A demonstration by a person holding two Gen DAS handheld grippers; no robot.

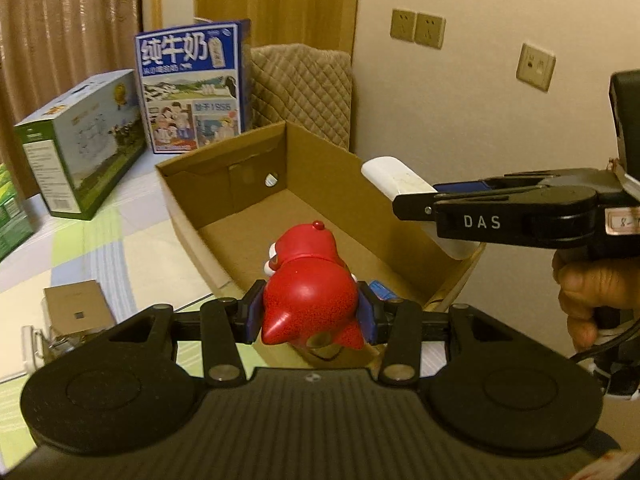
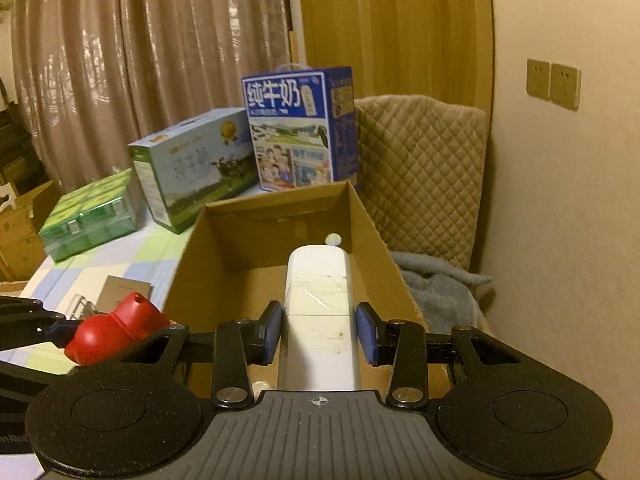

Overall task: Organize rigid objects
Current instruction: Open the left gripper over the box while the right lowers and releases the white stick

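Note:
A glossy red toy figure (image 1: 310,284) is clamped between the blue pads of my left gripper (image 1: 312,314), held above the near end of an open cardboard box (image 1: 340,160). My right gripper (image 2: 322,332) is shut on a long white remote-like block (image 2: 318,312) that points over the same box (image 2: 272,216). In the left wrist view the right gripper (image 1: 416,196) comes in from the right with the white block (image 1: 394,178) over the box's right wall, a person's hand (image 1: 588,296) behind it. The red toy (image 2: 116,330) shows at lower left in the right wrist view.
Behind the box stand a blue milk carton case (image 1: 192,88), a pale green-edged carton (image 1: 84,140) and a green pack (image 2: 90,216) on a pastel checked cloth (image 1: 120,248). A small brown card (image 1: 74,308) lies left. A quilted chair (image 2: 420,168) stands by the wall.

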